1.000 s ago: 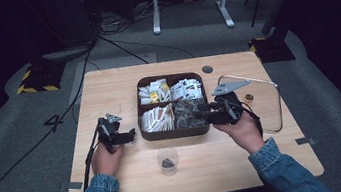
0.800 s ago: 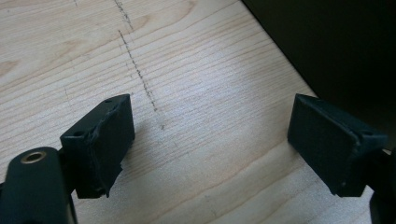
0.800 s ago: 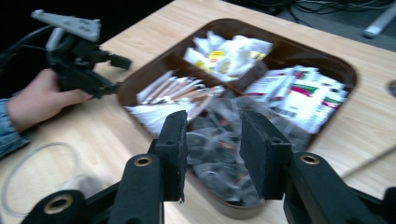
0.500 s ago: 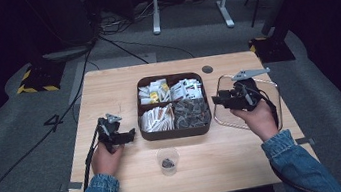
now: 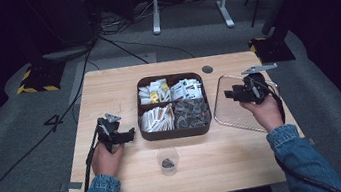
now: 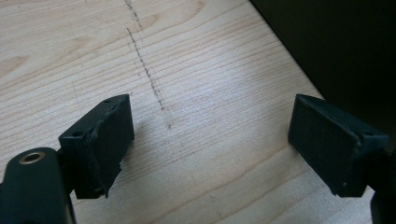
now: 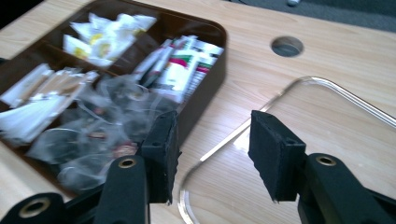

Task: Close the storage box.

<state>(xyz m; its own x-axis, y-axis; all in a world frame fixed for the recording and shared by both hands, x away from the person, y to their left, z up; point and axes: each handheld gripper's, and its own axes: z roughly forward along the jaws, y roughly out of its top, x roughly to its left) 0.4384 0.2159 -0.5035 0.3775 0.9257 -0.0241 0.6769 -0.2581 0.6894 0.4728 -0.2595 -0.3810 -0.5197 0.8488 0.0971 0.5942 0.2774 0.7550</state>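
Observation:
A dark brown four-part box point(image 5: 176, 134) sits mid-table and holds packets, sachets point(image 5: 186, 88), white sticks point(image 5: 156, 118) and dark clear-wrapped bags point(image 5: 191, 112). My right gripper point(image 5: 231, 93) hovers over a clear flat tray point(image 5: 241, 112) to the right of the box. In the right gripper view its jaws point(image 7: 212, 140) stand partly apart above the tray's rim point(image 7: 285, 91) with nothing between them; they have just been opening. My left gripper point(image 5: 128, 133) rests left of the box, open wide point(image 6: 210, 126) over bare wood, beside the box's wall point(image 6: 336, 46).
A small clear cup point(image 5: 168, 161) with something dark inside stands near the table's front edge, below the box. A round cable hole point(image 5: 207, 69) lies behind the box's right corner. A black cable trails from the left gripper off the table's left side.
My right gripper has moved right, from the box's right edge to above the clear tray, and its jaws stand wider. The left hand has stayed where it was.

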